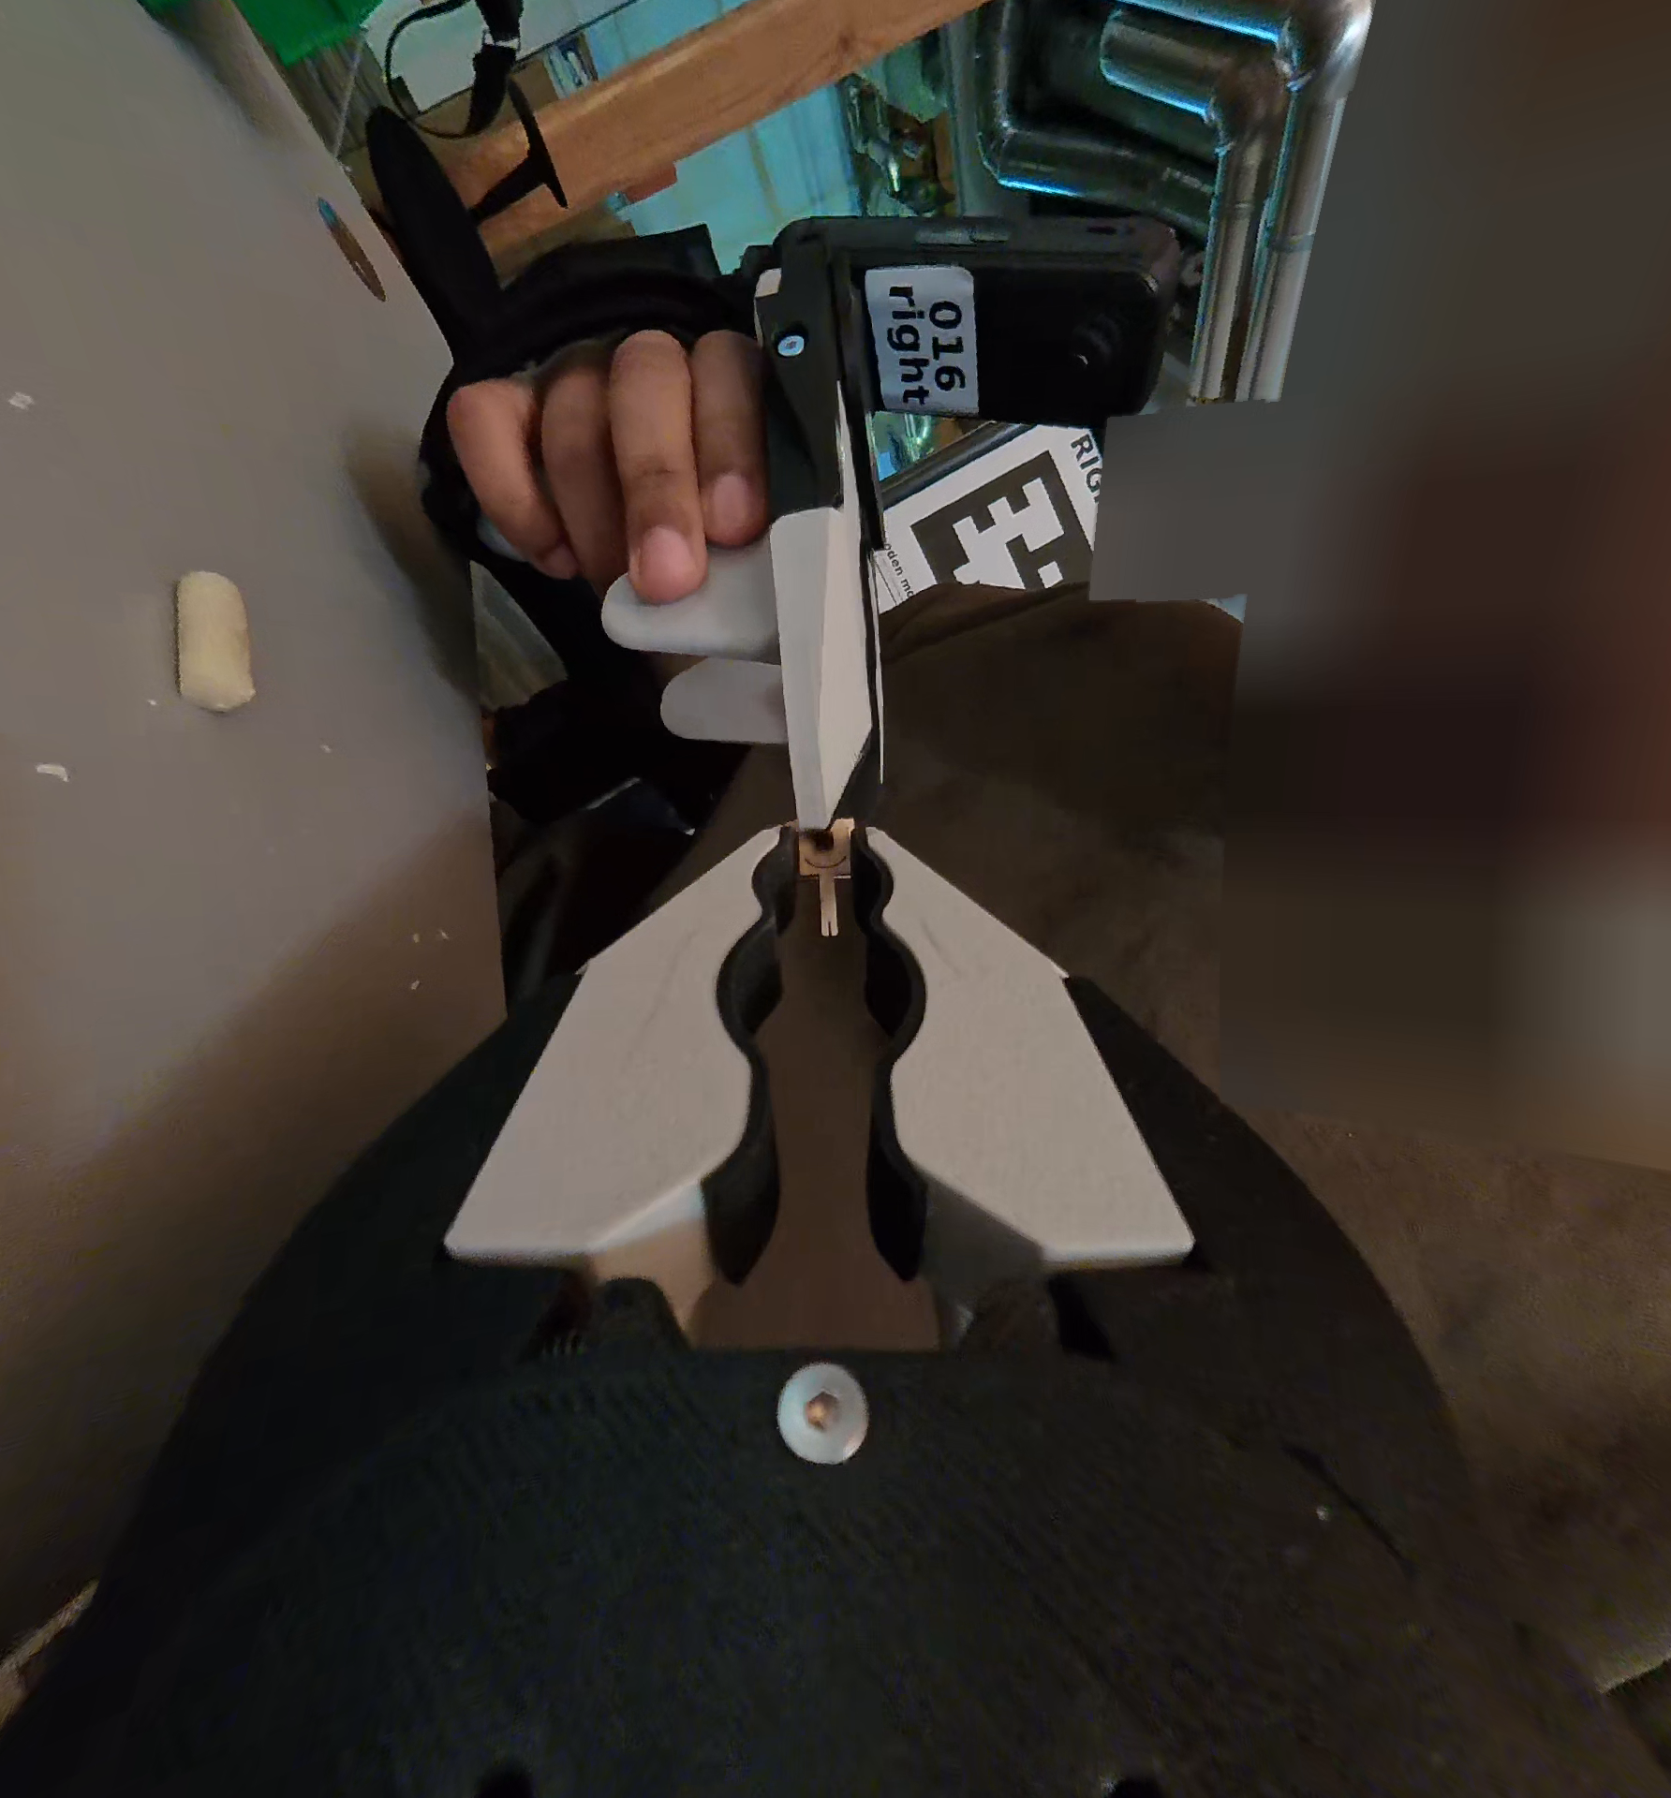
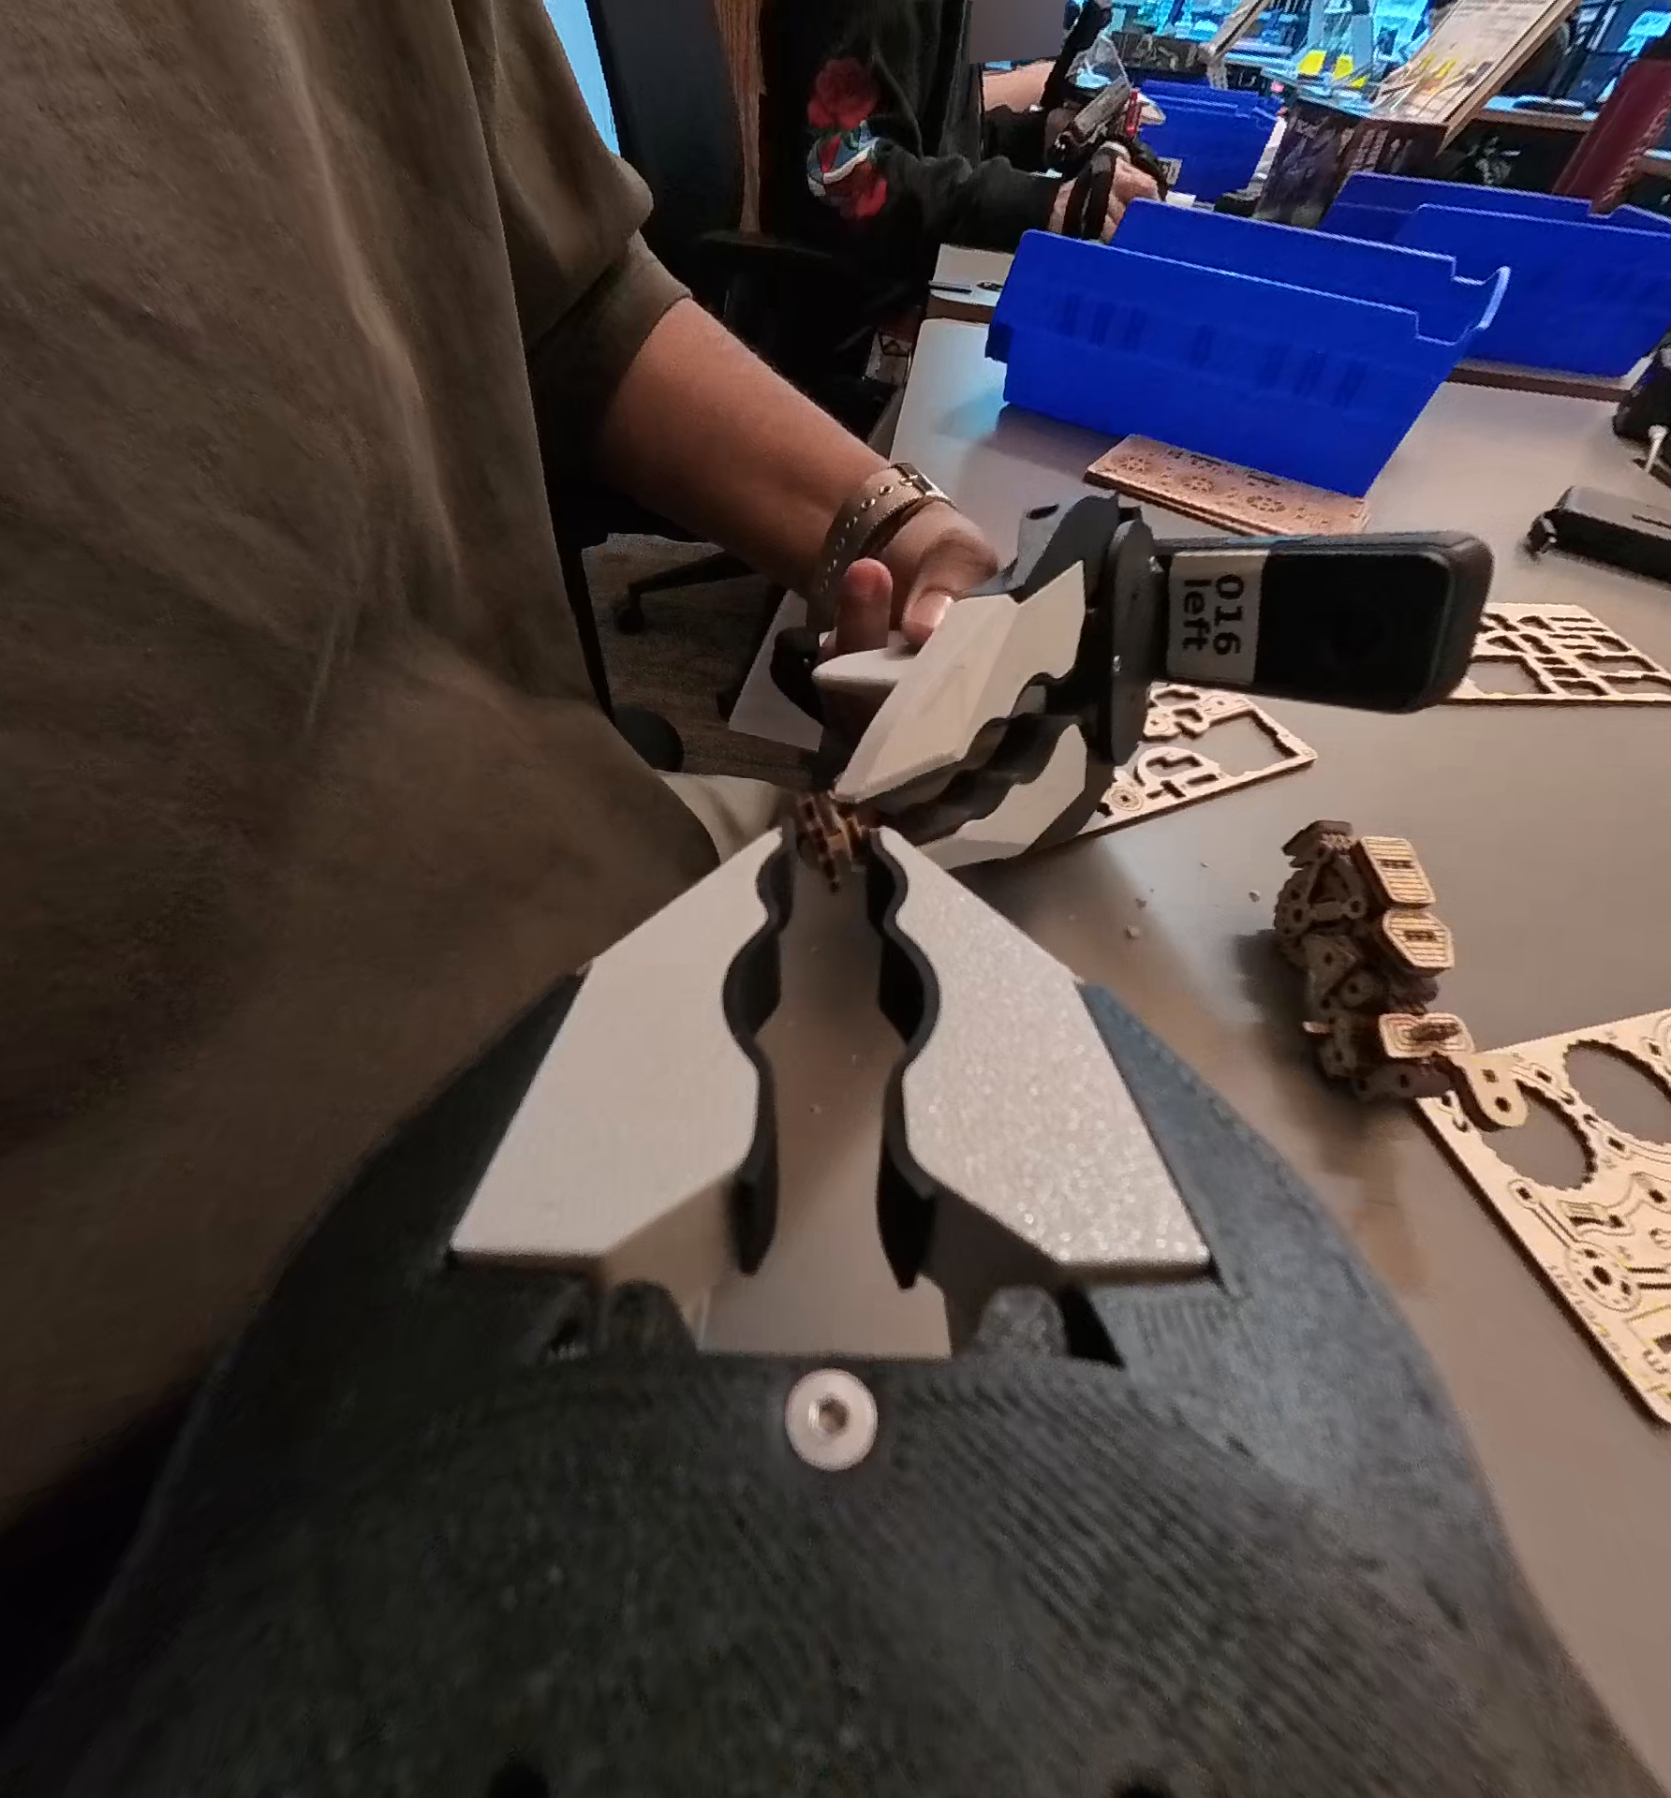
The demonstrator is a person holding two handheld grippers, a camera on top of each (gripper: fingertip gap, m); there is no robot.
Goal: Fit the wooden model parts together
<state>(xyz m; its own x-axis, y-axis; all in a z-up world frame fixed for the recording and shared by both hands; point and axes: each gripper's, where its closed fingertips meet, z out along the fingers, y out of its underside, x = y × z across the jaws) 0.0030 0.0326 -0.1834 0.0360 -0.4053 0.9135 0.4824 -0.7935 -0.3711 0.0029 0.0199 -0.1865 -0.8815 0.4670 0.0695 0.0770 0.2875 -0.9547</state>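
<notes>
Grey table [image 2: 1542, 827] holds three punched sheets [image 2: 1591, 1197]; both fingers pinch one wooden part [image 2: 827, 845].

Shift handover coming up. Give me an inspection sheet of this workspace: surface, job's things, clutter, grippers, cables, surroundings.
Surface: grey table, a few small crumbs near its front edge.
Job's things: small wooden gear part pinched at both grippers' tips, held above the table edge; assembled wooden chain piece lying on the table; punched-out wooden sheets beside and behind it.
Clutter: dark pouch at the far right.
Grippers: right gripper and left gripper both closed on the gear part, tips meeting.
Cables: black strap or cord hanging in the background; nothing seen on the table.
Surroundings: blue bins at the table's back; another person seated beyond.
</notes>
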